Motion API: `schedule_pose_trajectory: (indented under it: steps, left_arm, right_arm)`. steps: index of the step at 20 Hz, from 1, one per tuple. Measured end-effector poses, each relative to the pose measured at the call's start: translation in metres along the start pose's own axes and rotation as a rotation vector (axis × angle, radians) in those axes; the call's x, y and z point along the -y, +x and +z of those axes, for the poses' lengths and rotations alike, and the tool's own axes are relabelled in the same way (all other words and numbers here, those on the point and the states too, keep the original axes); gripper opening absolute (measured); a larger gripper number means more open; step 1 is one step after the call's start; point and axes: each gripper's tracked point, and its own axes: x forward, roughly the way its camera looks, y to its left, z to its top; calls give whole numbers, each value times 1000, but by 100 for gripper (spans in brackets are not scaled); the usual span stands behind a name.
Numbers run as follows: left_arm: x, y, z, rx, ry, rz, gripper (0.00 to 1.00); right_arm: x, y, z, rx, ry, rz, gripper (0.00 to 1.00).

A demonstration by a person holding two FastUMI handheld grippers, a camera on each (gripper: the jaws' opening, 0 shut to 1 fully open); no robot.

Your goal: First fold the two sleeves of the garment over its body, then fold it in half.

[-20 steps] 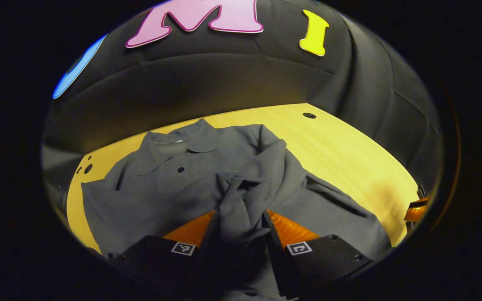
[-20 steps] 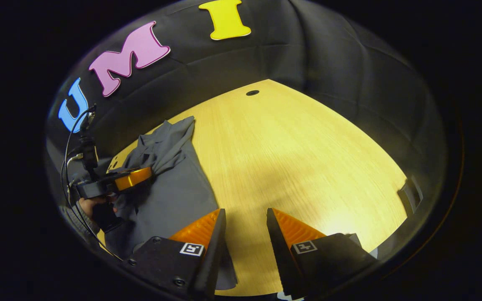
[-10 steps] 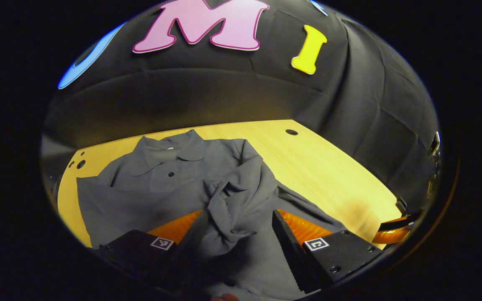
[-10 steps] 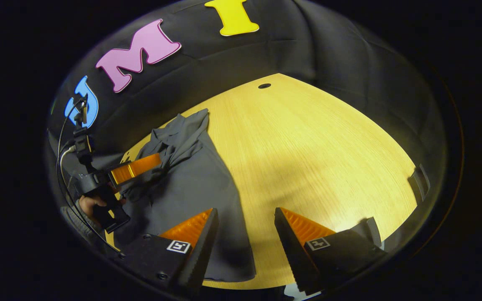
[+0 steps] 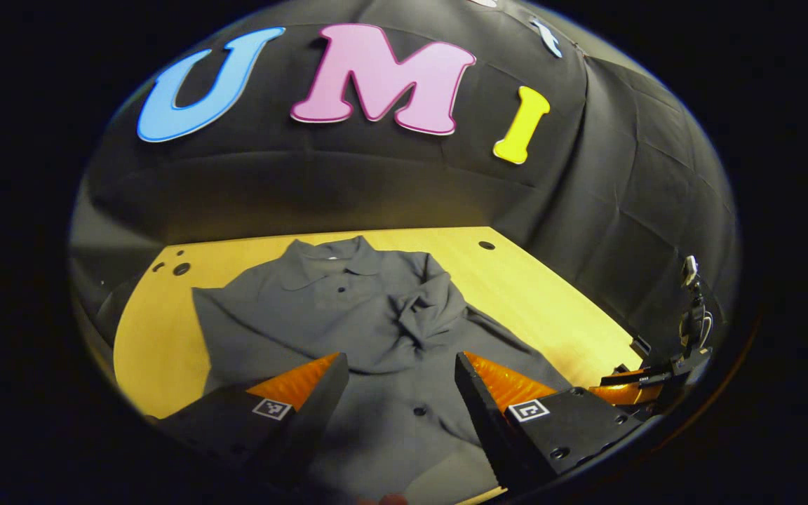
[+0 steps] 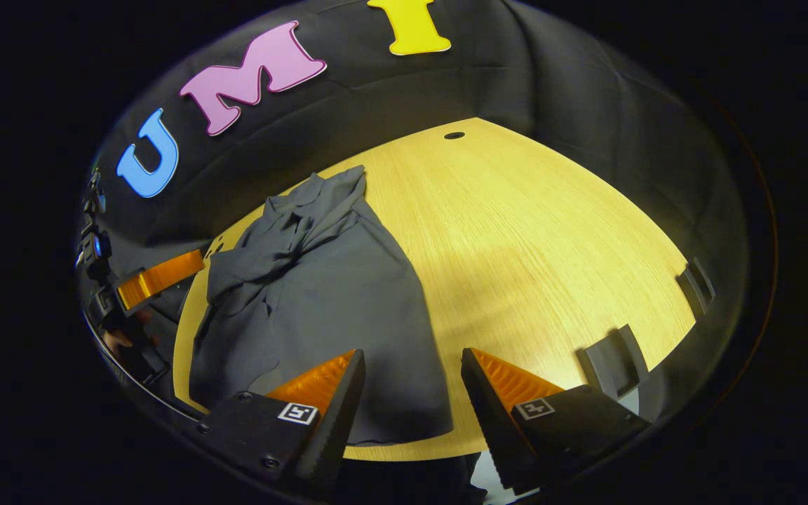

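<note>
**Grey shirt on the table, both tongs empty above it**

No brand or readable writing shows on the shirt or table; each gripper body carries small square black-and-white coded markers, not text.

In the left gripper view, the left sleeve (image 5: 236,330) of the grey garment (image 5: 348,315) lies spread out flat on the wooden table (image 5: 551,308), collar toward the far wall. The left gripper (image 5: 397,379) hangs above the button placket with its fingers set wide apart, gripping nothing. To the right of it, the other sleeve (image 5: 432,315) lies bunched and folded over the chest. At the far right edge the right gripper (image 5: 639,382) shows partly.

In the right gripper view, the right gripper (image 6: 407,379) stands wide open and empty over the garment's hem at the table's near edge.
</note>
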Motion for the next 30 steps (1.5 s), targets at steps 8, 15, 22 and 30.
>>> schedule_pose_trajectory:
  steps: [8, 15, 22, 30]
  left_arm:
    - [-114, -101, -107, -128, -58, 224, 96]
    - [-165, -126, -207, -299, -119, 327, 96]
    - [-169, -121, -228, -362, -115, 324, 98]
    - [-144, -87, -212, -309, -33, 212, 31]
  right_arm:
    - [-10, 1, -26, -45, -15, -19, 86]
    - [-9, 11, -40, -91, -72, -47, 86]
    - [-5, 25, -50, -135, -142, -74, 87]
    - [-28, 38, -58, -134, -378, -44, 33]
